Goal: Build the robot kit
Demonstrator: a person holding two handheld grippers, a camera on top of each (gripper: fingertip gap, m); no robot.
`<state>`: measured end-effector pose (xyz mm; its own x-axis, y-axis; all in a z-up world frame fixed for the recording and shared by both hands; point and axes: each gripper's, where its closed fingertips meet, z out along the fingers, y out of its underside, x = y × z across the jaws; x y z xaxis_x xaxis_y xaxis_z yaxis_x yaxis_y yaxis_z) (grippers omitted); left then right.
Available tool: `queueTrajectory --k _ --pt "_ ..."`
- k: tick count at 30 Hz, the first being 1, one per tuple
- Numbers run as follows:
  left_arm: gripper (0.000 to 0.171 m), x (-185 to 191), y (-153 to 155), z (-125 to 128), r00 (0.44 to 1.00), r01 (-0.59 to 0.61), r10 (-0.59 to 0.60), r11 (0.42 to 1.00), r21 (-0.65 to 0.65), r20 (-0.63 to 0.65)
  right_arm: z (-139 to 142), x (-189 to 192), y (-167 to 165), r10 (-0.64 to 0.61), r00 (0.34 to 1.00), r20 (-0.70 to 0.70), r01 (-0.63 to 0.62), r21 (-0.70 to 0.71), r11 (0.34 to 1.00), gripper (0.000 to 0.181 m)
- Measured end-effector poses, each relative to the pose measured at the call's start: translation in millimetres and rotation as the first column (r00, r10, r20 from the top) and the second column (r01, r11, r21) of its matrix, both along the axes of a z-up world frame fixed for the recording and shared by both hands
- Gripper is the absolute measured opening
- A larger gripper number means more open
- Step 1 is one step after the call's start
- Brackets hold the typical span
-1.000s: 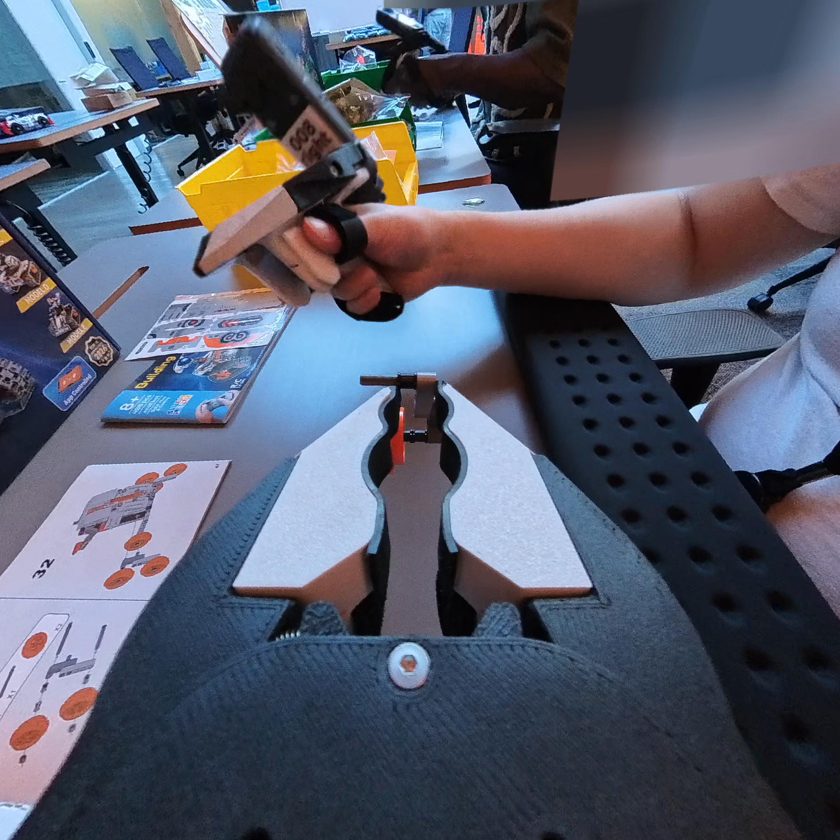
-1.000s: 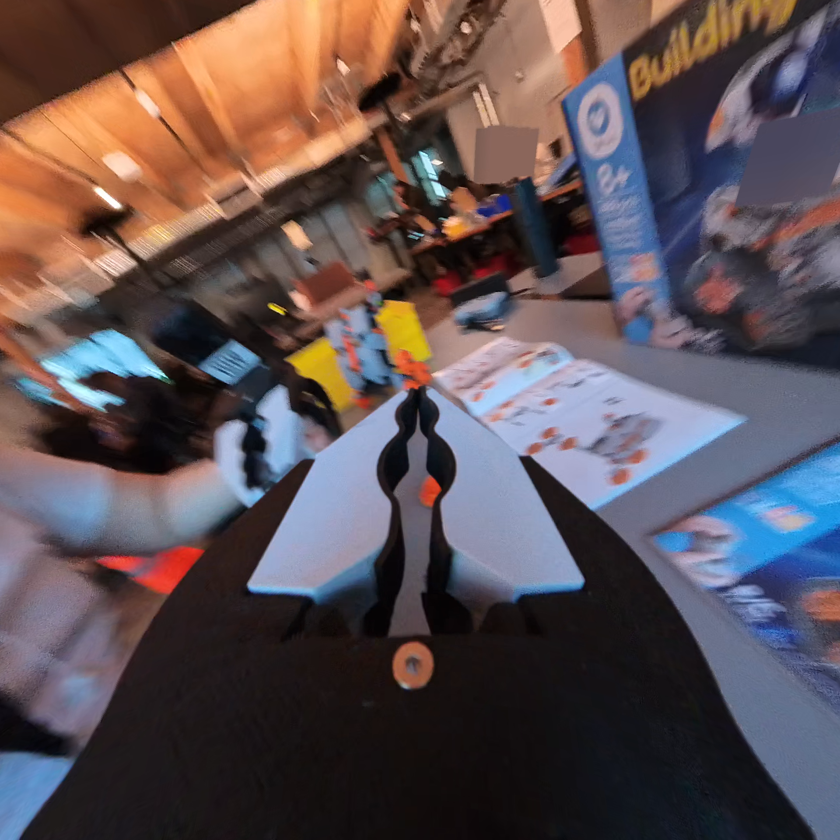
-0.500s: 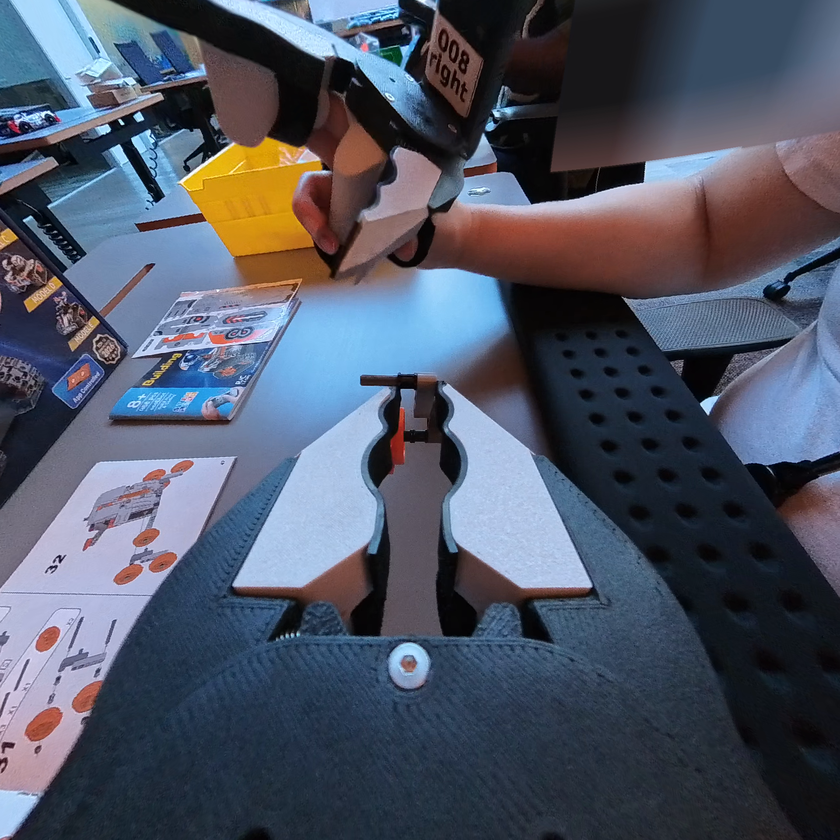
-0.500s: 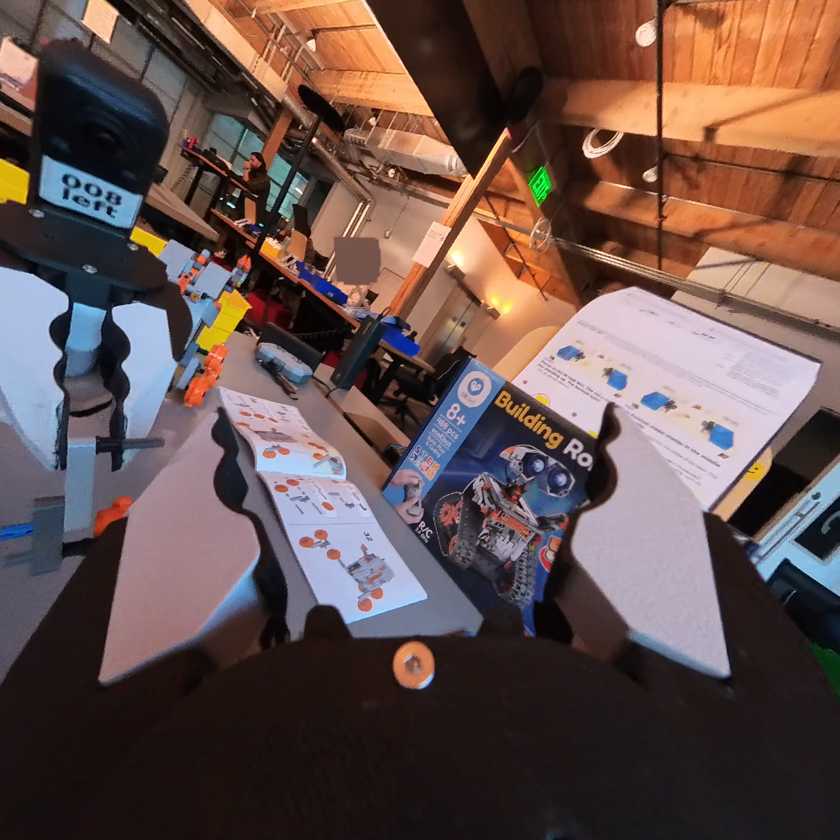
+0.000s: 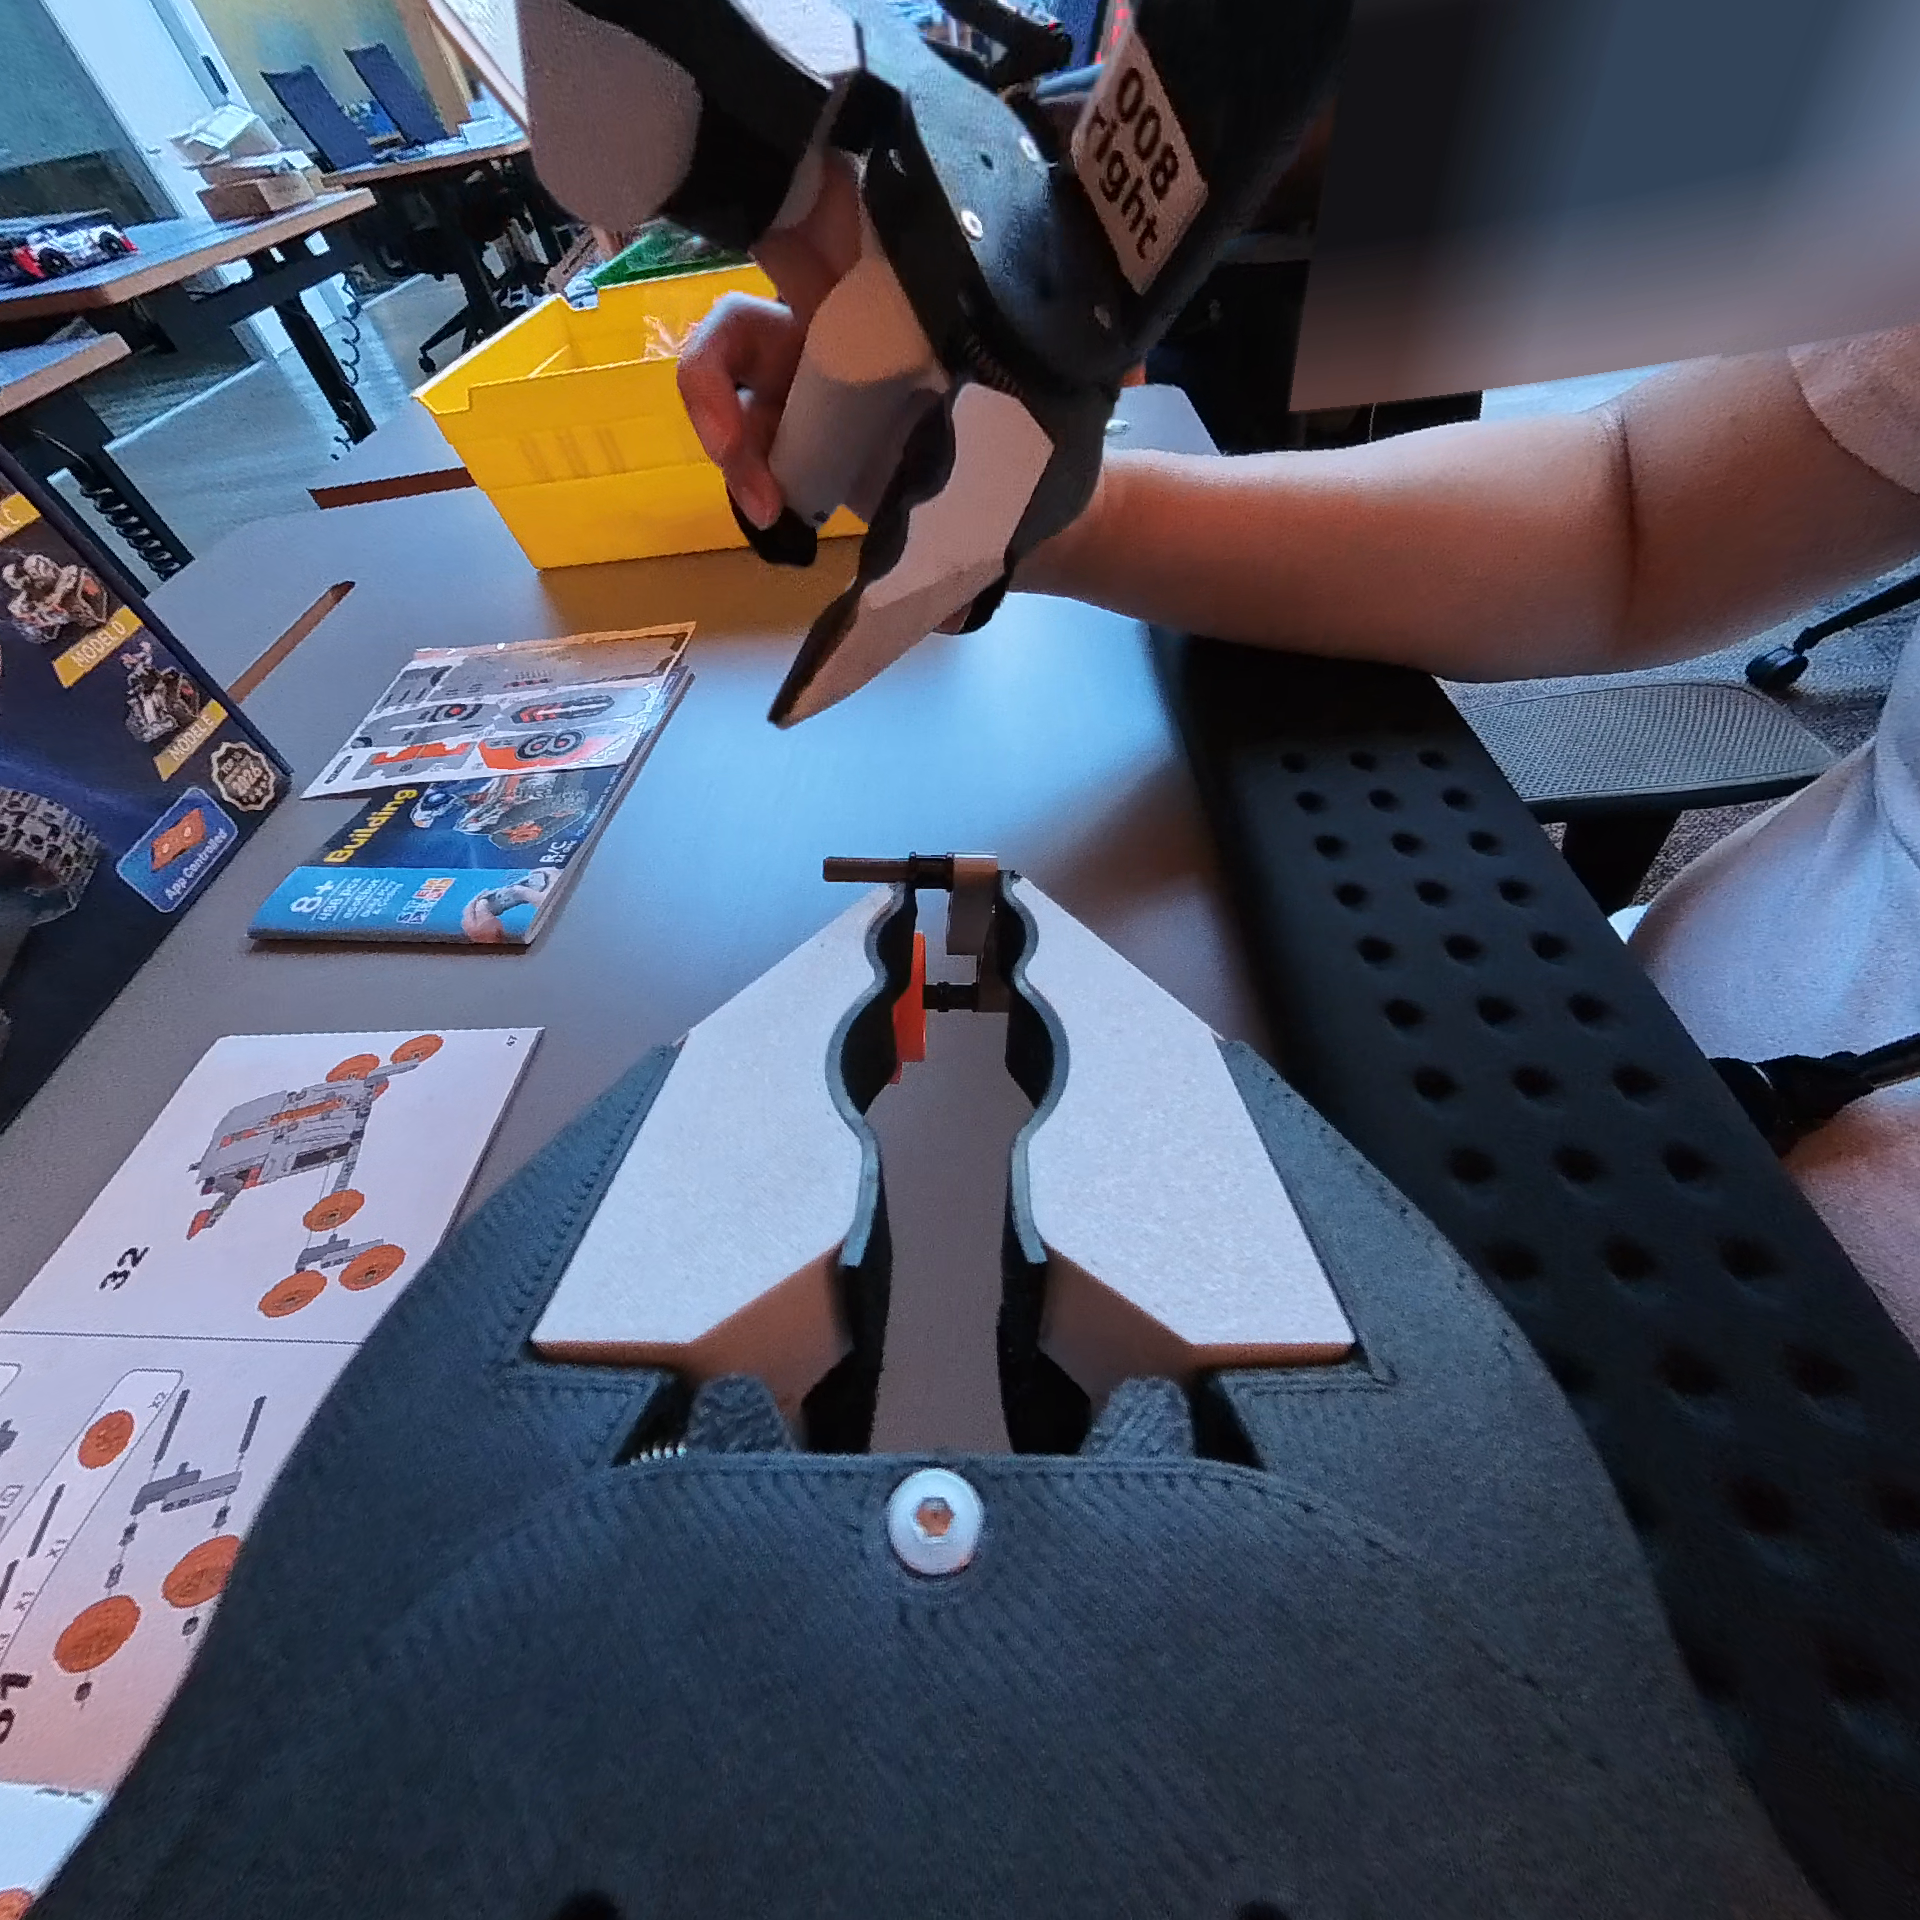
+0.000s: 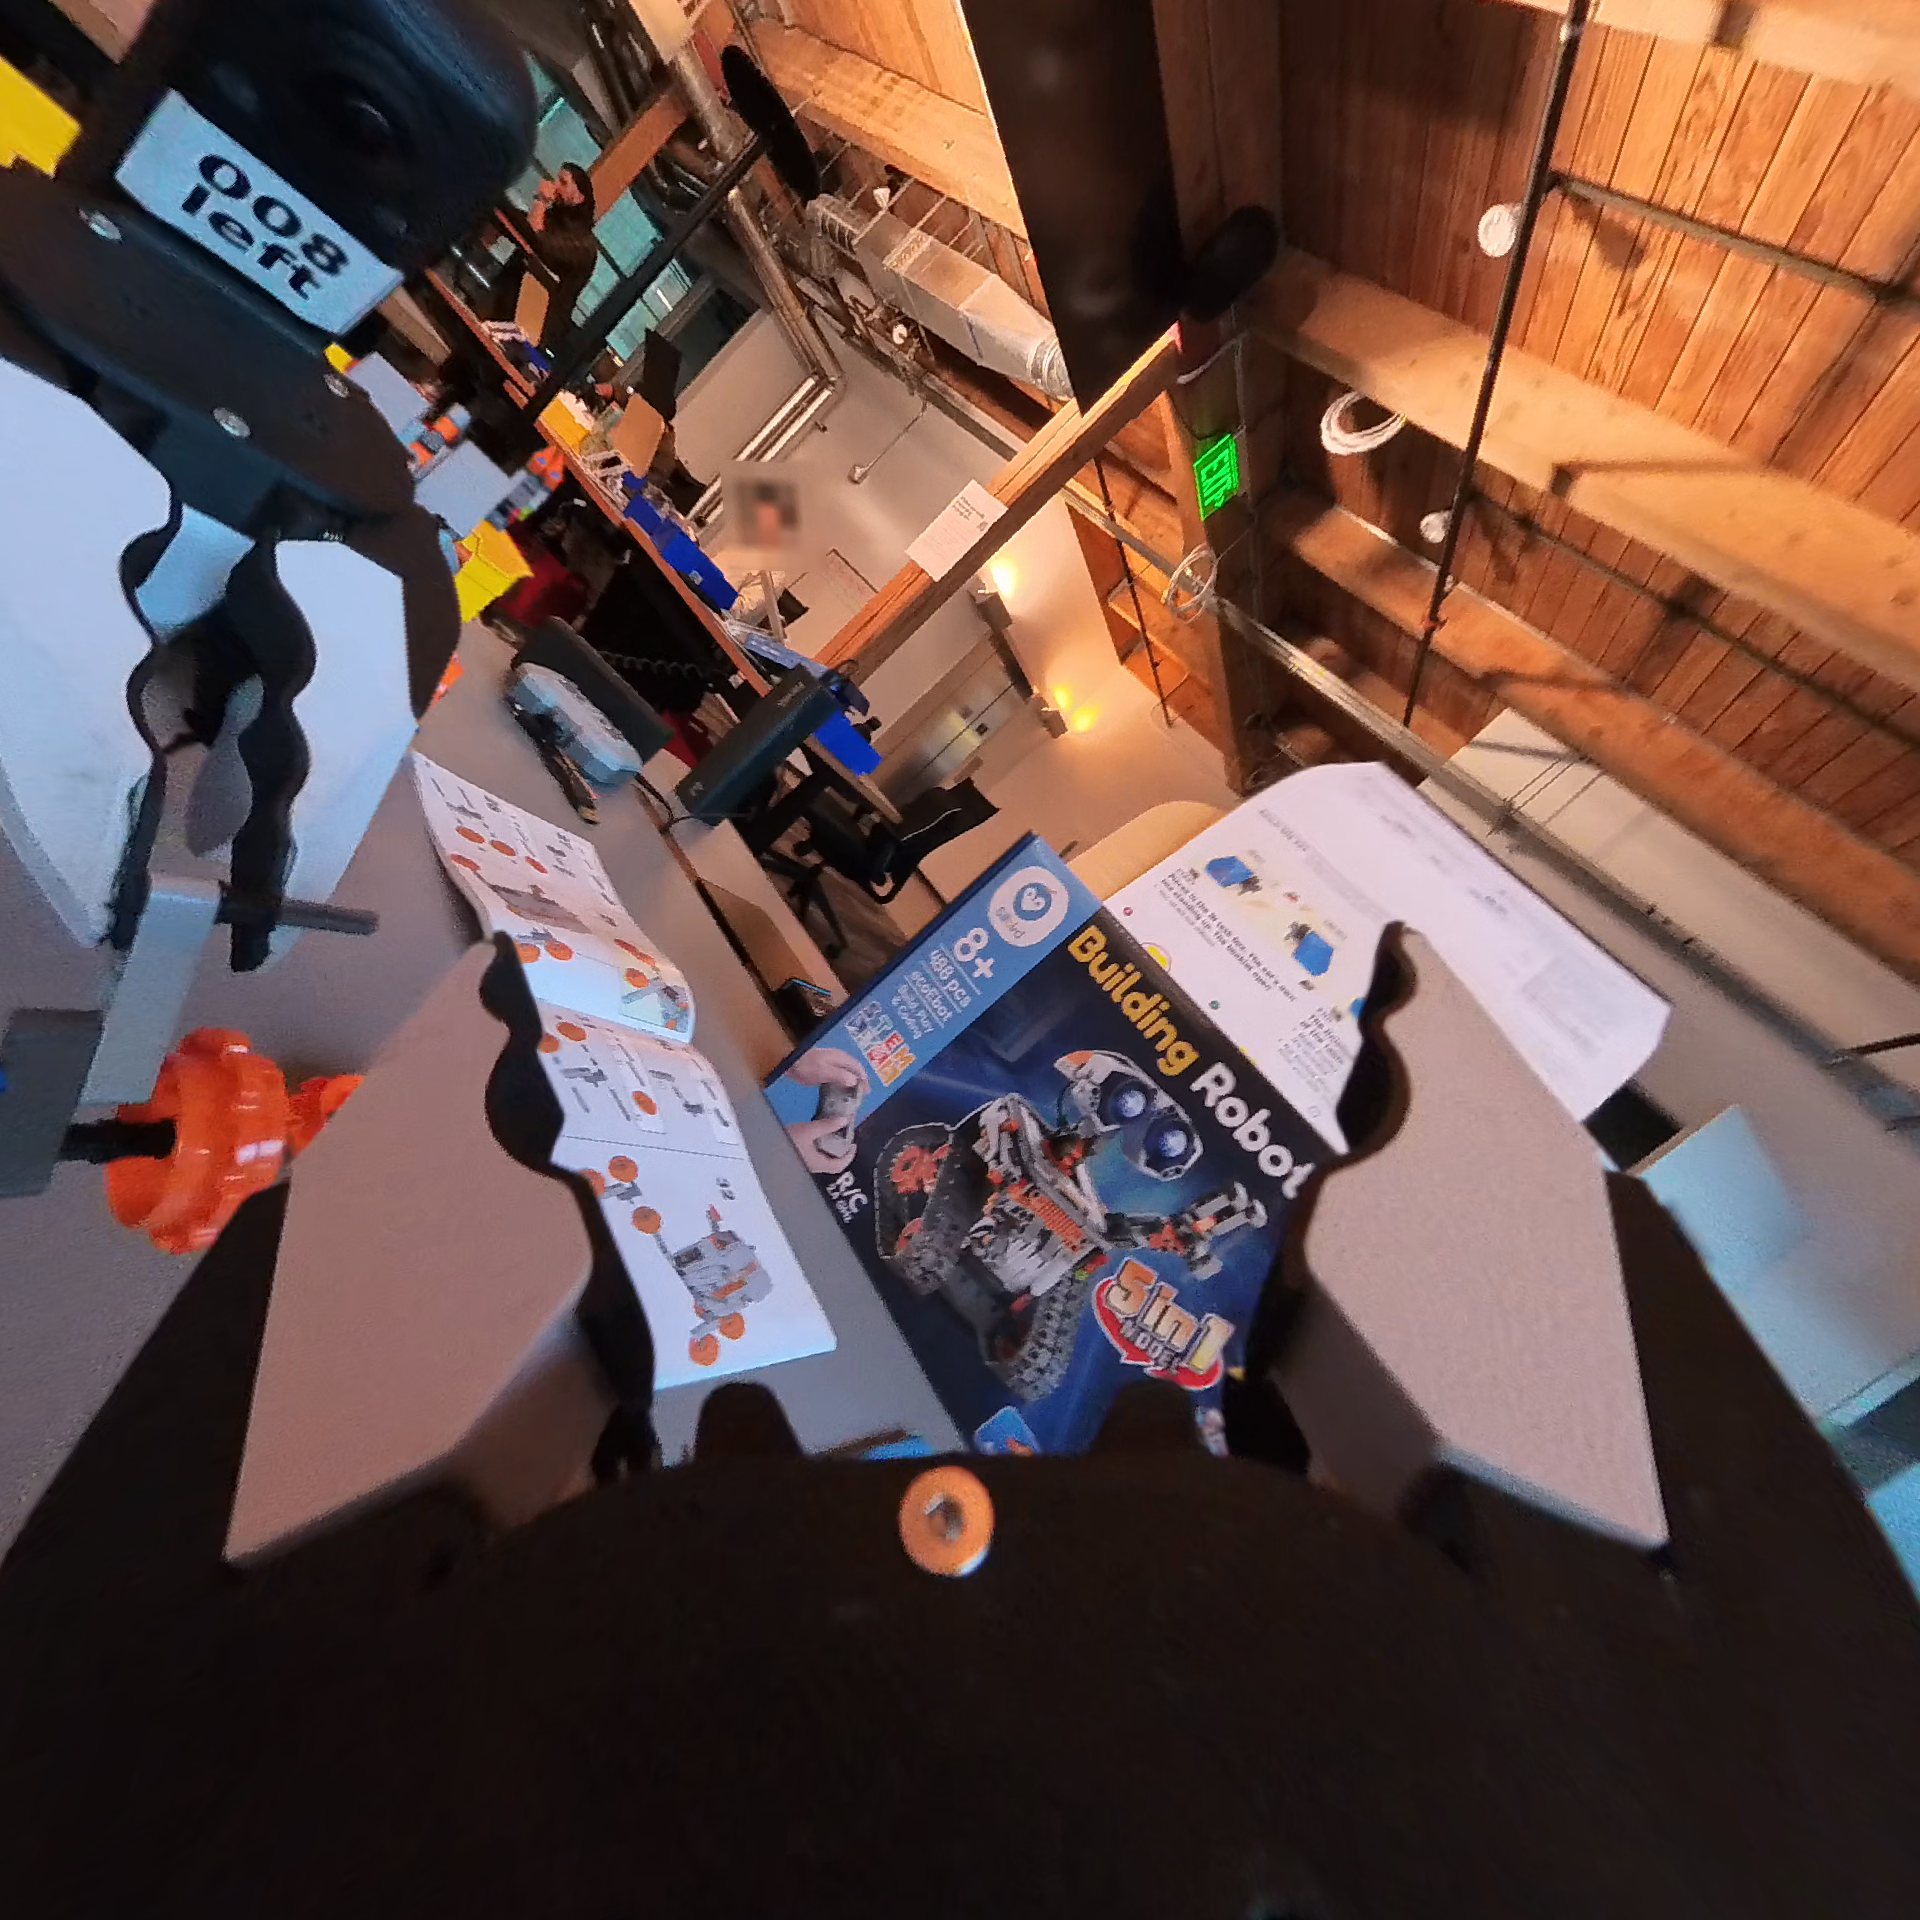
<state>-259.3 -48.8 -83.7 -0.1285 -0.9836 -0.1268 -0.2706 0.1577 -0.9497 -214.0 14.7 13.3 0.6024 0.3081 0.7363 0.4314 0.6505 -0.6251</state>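
A small grey and orange toy part [image 5: 951, 961] is pinched in the closed left tool [image 5: 945, 904], above the surface [image 5: 935, 748]. The right tool [image 6: 935, 1039] is wide open, empty, and held just beside that part. Nothing is joined yet.

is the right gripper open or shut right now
Open. In its own view the right gripper has its jaws spread wide, nothing between them, with the booklet and box visible through the gap.

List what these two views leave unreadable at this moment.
- Left wrist view: the grey-and-orange part sits between the left gripper fingers; its lower end is hidden by them.
- Left wrist view: yellow bin contents, blocked by the right gripper.
- Right wrist view: blue box bottom, cut off by the gripper body.
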Motion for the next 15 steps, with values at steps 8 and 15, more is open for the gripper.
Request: queueTrajectory --k 8,15 --pt "0.013 0.0 -0.4 -0.1 1.000 0.002 -0.002 1.000 -0.002 -0.002 1.6 -4.8 -3.4 0.012 1.000 0.011 -0.012 0.007 1.000 0.155" --pt "0.013 -0.4 0.0 0.1 1.000 0.000 0.000 1.000 -0.004 -0.003 -2.2 -4.5 -1.8 0.048 0.999 -0.018 -0.049 -0.039 0.998 0.150"
